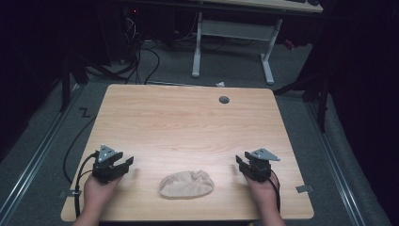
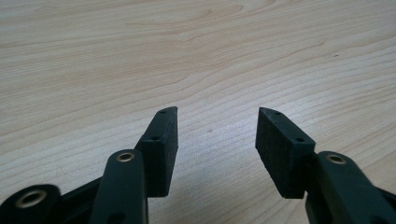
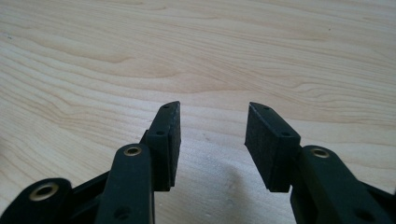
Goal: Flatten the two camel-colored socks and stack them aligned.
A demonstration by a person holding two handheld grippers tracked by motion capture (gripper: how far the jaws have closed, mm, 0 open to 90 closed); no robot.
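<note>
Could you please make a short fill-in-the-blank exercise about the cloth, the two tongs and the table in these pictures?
1. The beige cloth lies crumpled on the table ____ the two tongs.
2. The jaws of the left tongs are ____, with nothing between them.
3. The right tongs hold ____.
4. The small grey round hole is near the table's ____ edge, away from the person.

Missing words: between; open; nothing; far

A beige-tan crumpled cloth (image 1: 186,184) is seen on the light wood-grain table (image 1: 188,122), flanked by the black left gripper (image 1: 123,163) and black right gripper (image 1: 243,162), both topped with grey plates, a grey round grommet (image 1: 224,100) beyond the cloth.
</note>
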